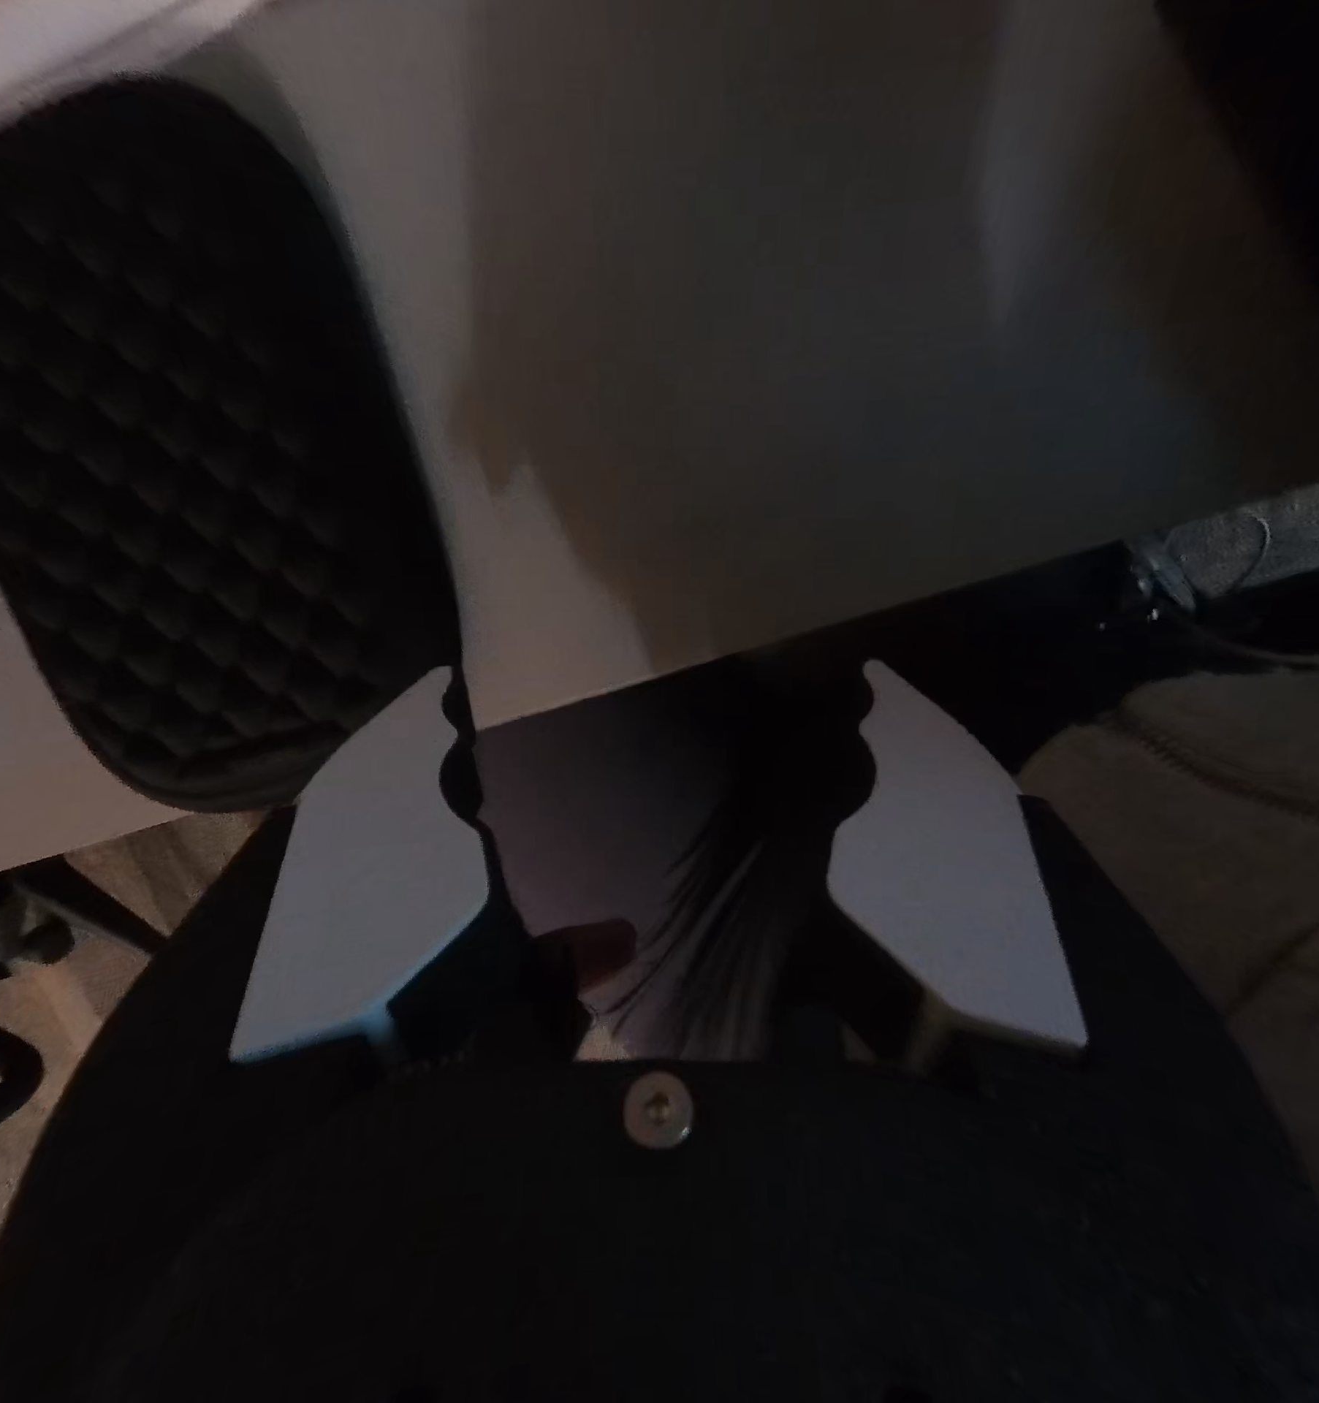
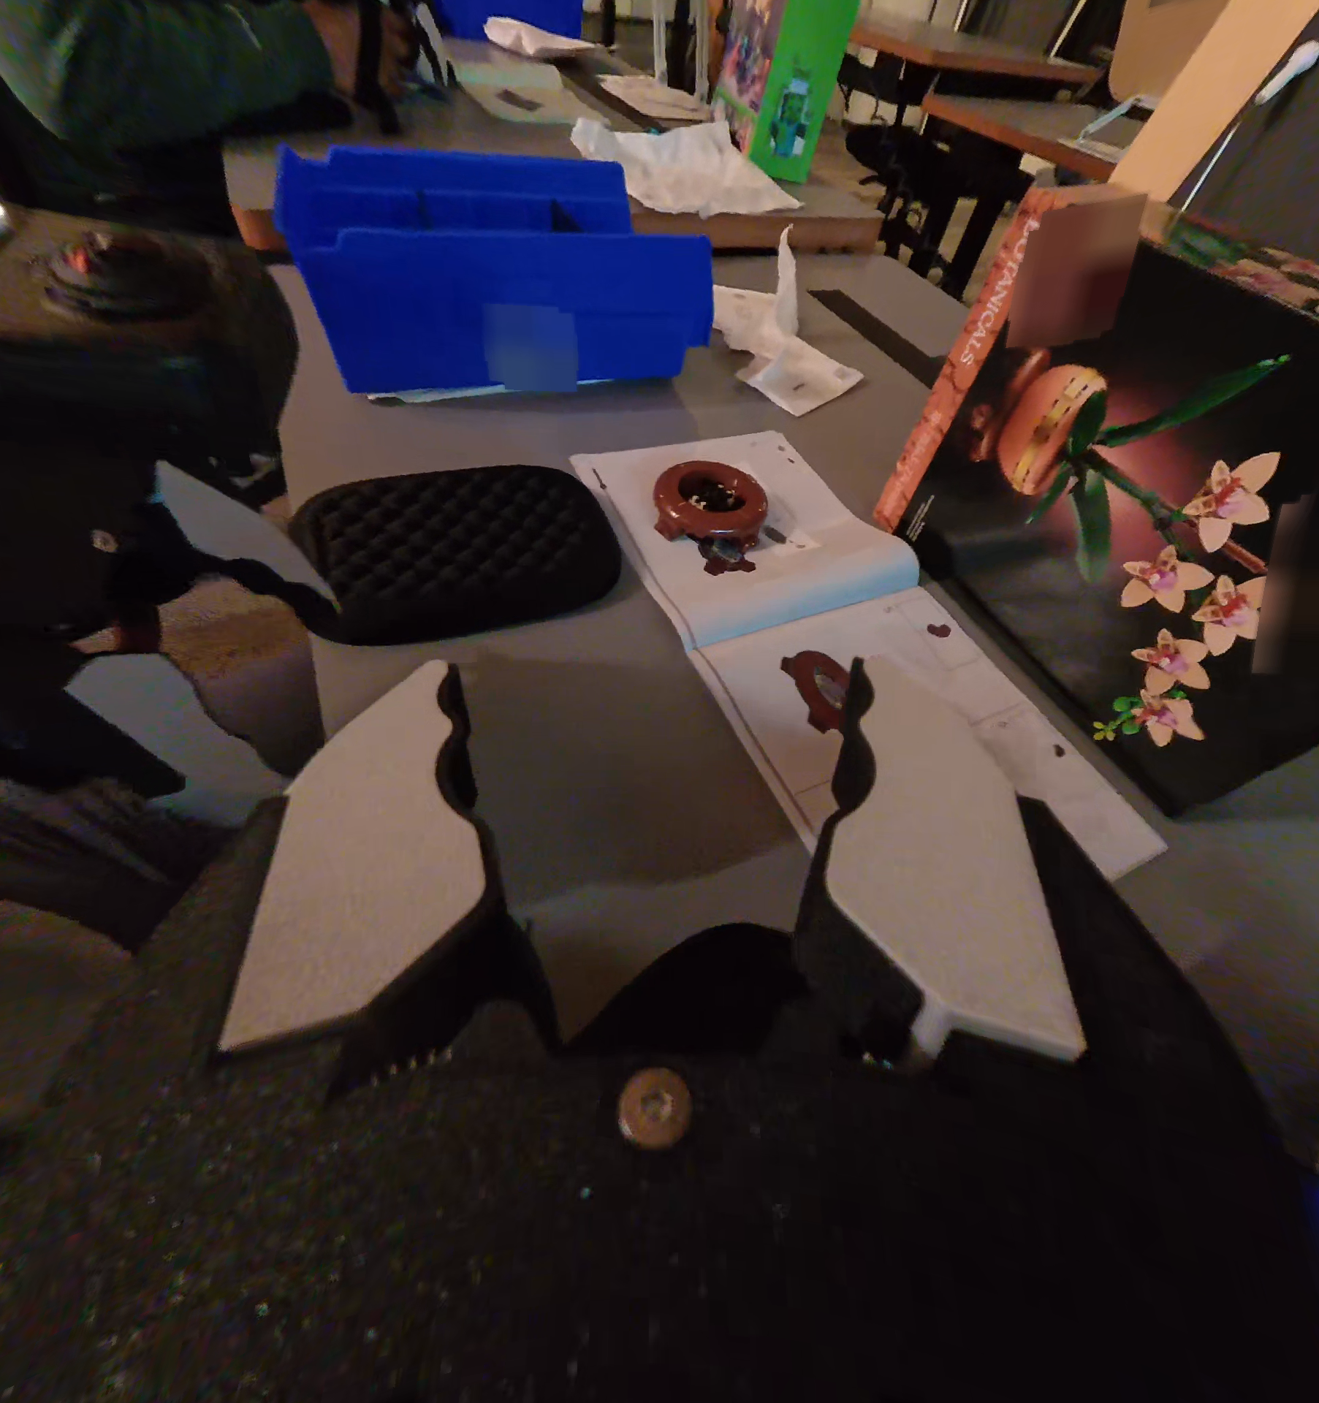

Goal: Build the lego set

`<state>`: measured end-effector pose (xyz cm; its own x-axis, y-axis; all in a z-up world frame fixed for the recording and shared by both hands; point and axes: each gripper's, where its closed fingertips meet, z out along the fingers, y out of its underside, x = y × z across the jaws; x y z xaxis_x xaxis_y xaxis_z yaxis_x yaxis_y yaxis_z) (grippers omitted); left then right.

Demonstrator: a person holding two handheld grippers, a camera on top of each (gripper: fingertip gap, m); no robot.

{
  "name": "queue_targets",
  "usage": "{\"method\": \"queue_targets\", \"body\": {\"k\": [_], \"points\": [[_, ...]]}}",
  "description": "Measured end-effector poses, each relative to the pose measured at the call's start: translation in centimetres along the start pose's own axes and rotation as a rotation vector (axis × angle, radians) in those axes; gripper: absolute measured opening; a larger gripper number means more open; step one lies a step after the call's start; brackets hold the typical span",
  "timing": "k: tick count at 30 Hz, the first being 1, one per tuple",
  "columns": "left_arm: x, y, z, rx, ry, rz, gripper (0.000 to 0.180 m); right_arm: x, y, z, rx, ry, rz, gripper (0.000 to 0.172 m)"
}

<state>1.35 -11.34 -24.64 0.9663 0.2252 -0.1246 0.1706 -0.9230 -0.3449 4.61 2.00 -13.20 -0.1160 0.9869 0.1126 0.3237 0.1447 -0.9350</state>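
Brown ring-shaped brick piece (image 2: 711, 497), judged light, rigid and best pinched across its rim, rests on an open booklet (image 2: 777, 600) while both grippers, left (image 1: 660, 706) and right (image 2: 652, 706), gape wide, holding nothing.

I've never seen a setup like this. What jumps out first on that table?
The bright blue bin at the back of the grey table grabs the eye, then the dark box with orchid pictures standing on the right. Between them, a brown ring-shaped piece rests on an open booklet, beside a quilted black pad.
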Motion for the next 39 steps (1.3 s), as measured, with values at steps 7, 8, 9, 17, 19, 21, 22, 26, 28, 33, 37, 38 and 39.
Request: {"method": "queue_targets", "body": {"k": [7, 8, 9, 17, 19, 21, 22, 26, 28, 33, 37, 38, 39], "points": [[0.6, -2.0, -1.6, 0.128, -0.052, -0.006, 0.095, -1.0, 0.4, -1.8, 0.057, -0.008, 0.031, 0.092], [0.7, -2.0, -1.7, 0.128, -0.052, 0.001, 0.095, -0.9, 0.4, -1.9, 0.061, -0.005, 0.03, 0.092], [0.7, -2.1, -1.7, 0.135, -0.057, 0.003, 0.096, -0.9, 0.3, -2.0, 0.065, -0.007, 0.03, 0.092], [-4.9, -9.2, -8.1, 0.82, -0.023, -0.139, 0.097, 1.8, -0.3, -0.8, 0.249, 0.026, 0.099, 0.078], [-7.8, -9.9, -9.2, 0.955, -0.041, -0.209, 0.106, 3.7, 0.0, -0.2, 0.256, 0.12, 0.08, 0.076], [-10.2, -10.2, -9.3, 1.027, -0.078, -0.235, 0.111, 5.0, 0.3, 0.5, 0.236, 0.181, 0.057, 0.078], [-11.3, -10.4, -8.8, 1.034, -0.099, -0.227, 0.112, 5.6, 0.6, 1.0, 0.203, 0.202, 0.048, 0.082], [-14.1, -11.7, -6.5, 1.002, -0.059, -0.172, 0.115, 7.0, 2.2, 3.5, 0.059, 0.253, 0.114, 0.115], [-15.1, -13.1, -6.5, 1.061, 0.021, -0.184, 0.108, 7.6, 2.3, 4.6, 0.047, 0.284, 0.216, 0.129], [-16.3, -15.7, -7.9, 1.256, 0.179, -0.07, 0.0, 7.3, -1.4, 4.9, 0.272, 0.293, 0.24, 0.0], [-17.3, -16.7, -5.1, 1.171, 0.194, 0.019, 0.025, 8.7, -3.7, 3.4, 0.444, 0.405, 0.309, 0.027], [-17.3, -17.0, -4.6, 1.152, 0.218, 0.025, 0.069, 9.3, -4.3, 2.9, 0.473, 0.452, 0.316, 0.081], [-17.1, -17.3, -4.1, 1.112, 0.247, 0.029, 0.111, 9.9, -4.8, 2.2, 0.488, 0.506, 0.301, 0.121]]}}
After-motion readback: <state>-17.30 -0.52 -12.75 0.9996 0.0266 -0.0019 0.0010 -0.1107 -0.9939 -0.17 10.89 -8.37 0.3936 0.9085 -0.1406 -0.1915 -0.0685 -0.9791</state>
